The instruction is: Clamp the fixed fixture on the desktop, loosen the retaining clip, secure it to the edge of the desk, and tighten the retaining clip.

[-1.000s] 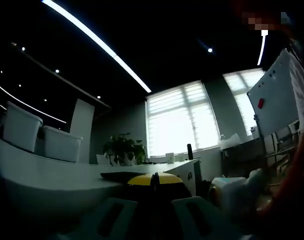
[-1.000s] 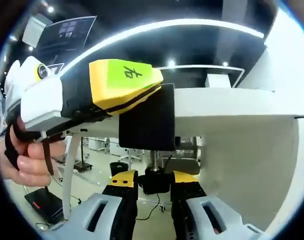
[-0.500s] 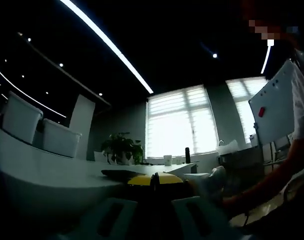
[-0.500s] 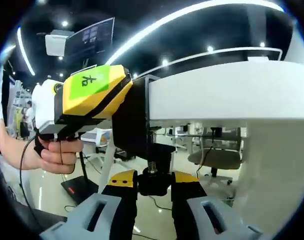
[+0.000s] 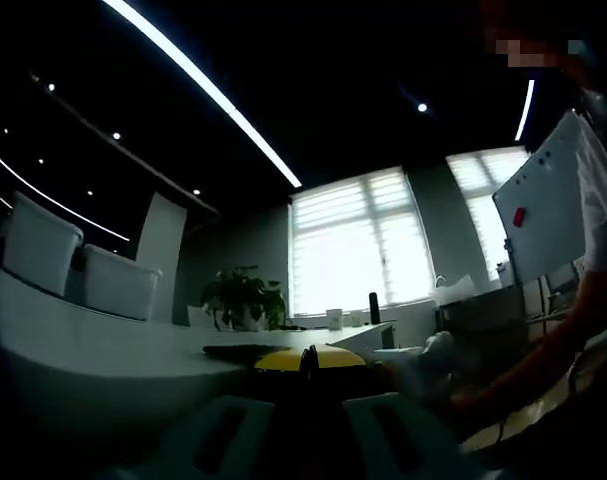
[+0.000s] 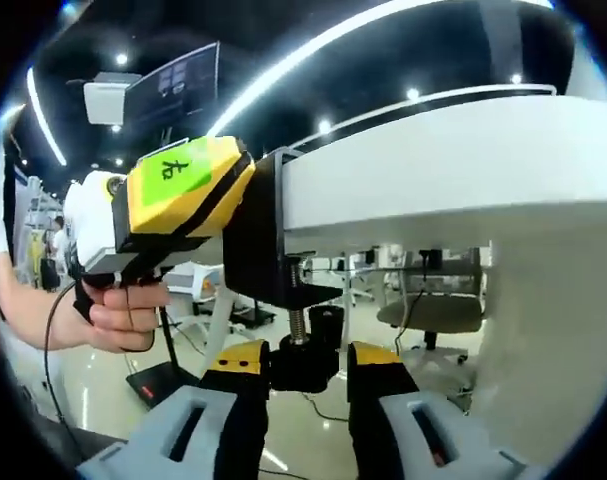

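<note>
Right gripper [image 6: 305, 362] jaws close on matte black threaded clamp knob [image 6: 301, 362]; left gripper [image 6: 173, 205] grips black clamp bracket [image 6: 258, 240] at smooth white desk edge [image 6: 433, 180].

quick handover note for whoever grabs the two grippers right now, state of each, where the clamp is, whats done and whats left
Left gripper: jaws shut on the black C-shaped clamp fixture, holding it against the white desk edge.
Right gripper: below the desk, jaws closed around the black round knob at the foot of the threaded screw.
Done: the fixture is seated over the desk edge, top jaw above, screw underneath.
Left: a stretch of thread shows below the clamp arm, so the clip probably needs more tightening; I cannot tell whether the screw pad touches the desk underside. Then release both grippers.
</note>
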Demonstrator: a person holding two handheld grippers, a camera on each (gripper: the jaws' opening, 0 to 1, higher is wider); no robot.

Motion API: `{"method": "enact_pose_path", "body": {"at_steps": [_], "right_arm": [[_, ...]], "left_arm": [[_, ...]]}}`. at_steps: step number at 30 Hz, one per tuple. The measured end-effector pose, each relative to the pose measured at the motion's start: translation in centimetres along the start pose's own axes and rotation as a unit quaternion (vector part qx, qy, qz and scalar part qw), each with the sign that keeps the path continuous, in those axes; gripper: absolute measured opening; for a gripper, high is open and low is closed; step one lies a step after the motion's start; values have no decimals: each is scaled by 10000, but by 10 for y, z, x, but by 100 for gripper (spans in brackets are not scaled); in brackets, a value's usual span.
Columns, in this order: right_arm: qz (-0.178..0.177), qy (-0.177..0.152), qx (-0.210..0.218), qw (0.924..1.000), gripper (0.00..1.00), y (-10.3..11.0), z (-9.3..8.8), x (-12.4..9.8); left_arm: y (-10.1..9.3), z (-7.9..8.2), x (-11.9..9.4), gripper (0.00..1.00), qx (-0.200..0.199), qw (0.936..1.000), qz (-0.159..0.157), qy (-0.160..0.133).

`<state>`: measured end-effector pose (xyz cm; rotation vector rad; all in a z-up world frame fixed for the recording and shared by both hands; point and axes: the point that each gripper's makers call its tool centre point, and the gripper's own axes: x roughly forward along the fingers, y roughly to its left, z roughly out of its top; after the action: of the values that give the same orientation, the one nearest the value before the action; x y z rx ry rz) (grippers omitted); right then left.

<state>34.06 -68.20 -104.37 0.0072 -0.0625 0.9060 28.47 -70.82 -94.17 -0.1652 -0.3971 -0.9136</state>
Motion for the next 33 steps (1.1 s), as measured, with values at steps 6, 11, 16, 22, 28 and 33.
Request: {"method": "enact_pose_path", "body": {"at_steps": [6, 11, 16, 22, 28, 33], "right_arm": [[-499, 11, -96, 9987, 30, 5, -11, -8], [-570, -138, -65, 9983, 30, 6, 1, -5], [-765, -145, -296, 9965, 25, 1, 10, -2], [-329, -118, -499, 9981, 24, 5, 11, -1], [721, -18, -357, 9968, 24, 10, 9, -1], [1411, 245, -490, 9885, 24, 14, 8, 2]], "left_arm": [[-1, 0, 0, 2, 57, 10000, 11, 18], [-1, 1, 0, 2, 10, 10000, 29, -7], [-1, 1, 0, 2, -22, 10000, 34, 6], [2, 0, 1, 2, -38, 10000, 36, 19], [3, 0, 1, 2, -46, 10000, 40, 2], [4, 0, 1, 2, -60, 10000, 25, -16]]}}
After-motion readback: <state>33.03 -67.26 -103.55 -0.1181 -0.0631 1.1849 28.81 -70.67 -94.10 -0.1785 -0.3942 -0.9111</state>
